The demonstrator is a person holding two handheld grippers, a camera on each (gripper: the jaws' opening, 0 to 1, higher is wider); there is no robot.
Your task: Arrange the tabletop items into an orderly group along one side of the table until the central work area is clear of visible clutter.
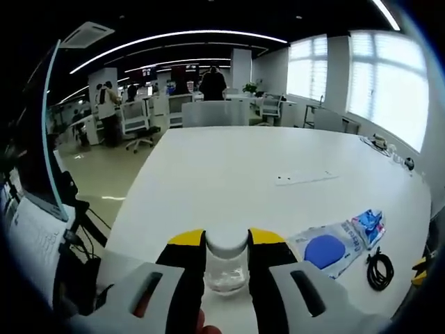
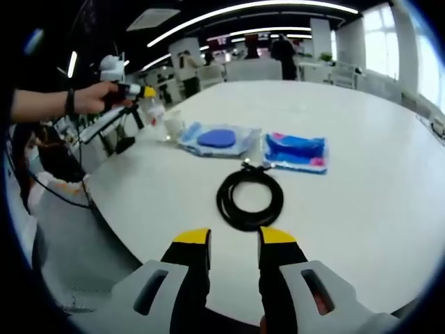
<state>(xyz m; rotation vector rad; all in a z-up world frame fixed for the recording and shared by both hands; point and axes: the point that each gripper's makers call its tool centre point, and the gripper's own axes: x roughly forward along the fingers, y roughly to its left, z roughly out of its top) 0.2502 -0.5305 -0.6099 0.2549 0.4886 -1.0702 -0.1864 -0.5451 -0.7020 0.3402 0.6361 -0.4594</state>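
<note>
in the left gripper view our left gripper (image 1: 227, 257) is pinching a clear cup (image 1: 227, 268) between its yellow-tipped jaws, low over the white table (image 1: 229, 174) near its edge. just beside it to the right lie a pouch (image 1: 328, 248) with a blue disc, a blue packet (image 1: 369, 225) and a coiled black cable (image 1: 379, 268). we judge the step in hand is setting the cup down at the end of that row. in the right gripper view our right gripper (image 2: 233, 243) stands with its jaws spread and nothing between them, just short of the cable (image 2: 249, 197). beyond it lie the pouch (image 2: 219, 139) and the packet (image 2: 295, 151), with the cup (image 2: 172, 128) at the left end under the left gripper (image 2: 142, 92). next, we think, the right one must reach forward and close on the cable's near rim.
</note>
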